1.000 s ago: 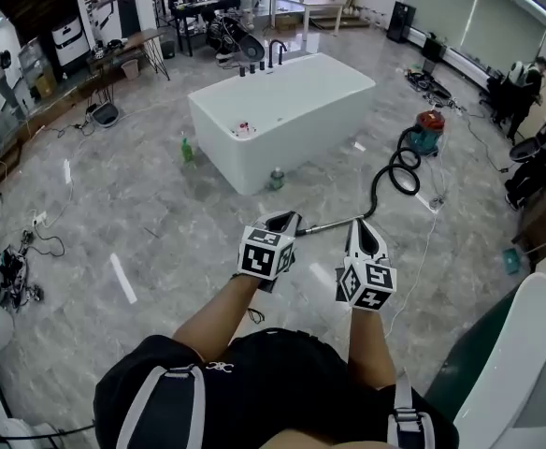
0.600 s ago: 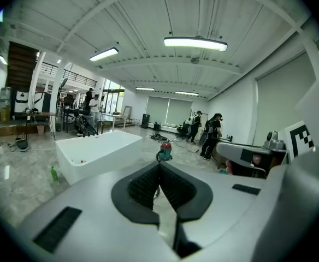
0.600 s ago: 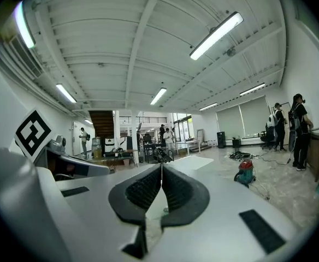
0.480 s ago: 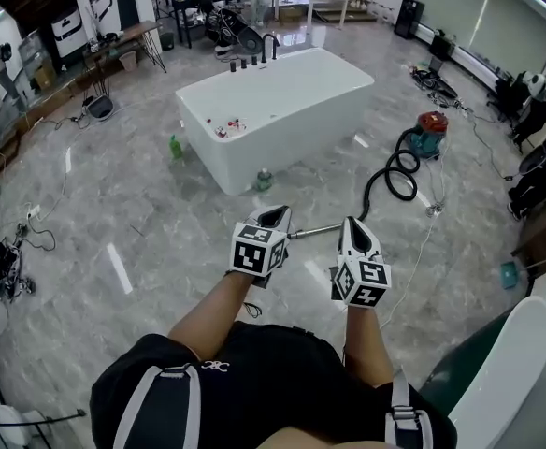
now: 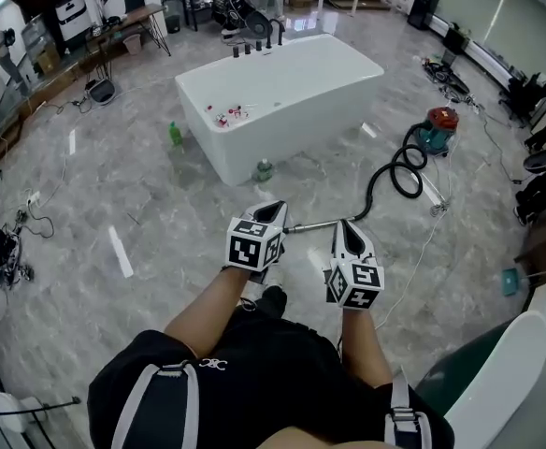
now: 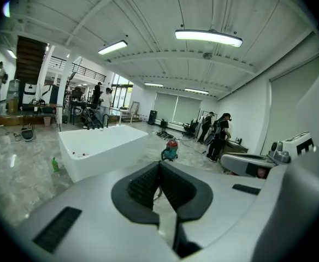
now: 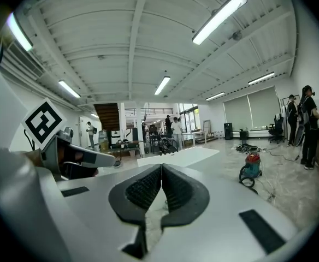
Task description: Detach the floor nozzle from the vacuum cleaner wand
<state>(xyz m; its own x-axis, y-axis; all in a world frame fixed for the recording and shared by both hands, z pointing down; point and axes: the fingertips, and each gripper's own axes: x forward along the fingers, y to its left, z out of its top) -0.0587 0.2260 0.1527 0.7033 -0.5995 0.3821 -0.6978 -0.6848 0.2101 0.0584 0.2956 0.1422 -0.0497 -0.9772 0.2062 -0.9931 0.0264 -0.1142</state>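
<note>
The vacuum's thin metal wand (image 5: 312,225) lies on the marble floor just beyond my two grippers. It joins a black coiled hose (image 5: 402,170) that runs to the red and teal canister (image 5: 438,127). No floor nozzle shows; the wand's near end disappears behind my left gripper (image 5: 275,210). My right gripper (image 5: 347,224) hovers by the wand's middle. Both are shut and empty. The left gripper view has the jaws (image 6: 159,171) pressed together with the canister (image 6: 170,149) beyond them. The right gripper (image 7: 161,173) is likewise shut, with the canister (image 7: 251,170) off to its right.
A white freestanding bathtub (image 5: 282,110) stands ahead, with a green bottle (image 5: 175,134) to its left and another bottle (image 5: 264,169) at its near corner. Cables (image 5: 446,73) trail on the floor at right. People (image 6: 220,135) stand by desks at the far side.
Both grippers have been carried forward and a little lower toward the wand, staying shut. The bathtub and hose now sit nearer in the head view.
</note>
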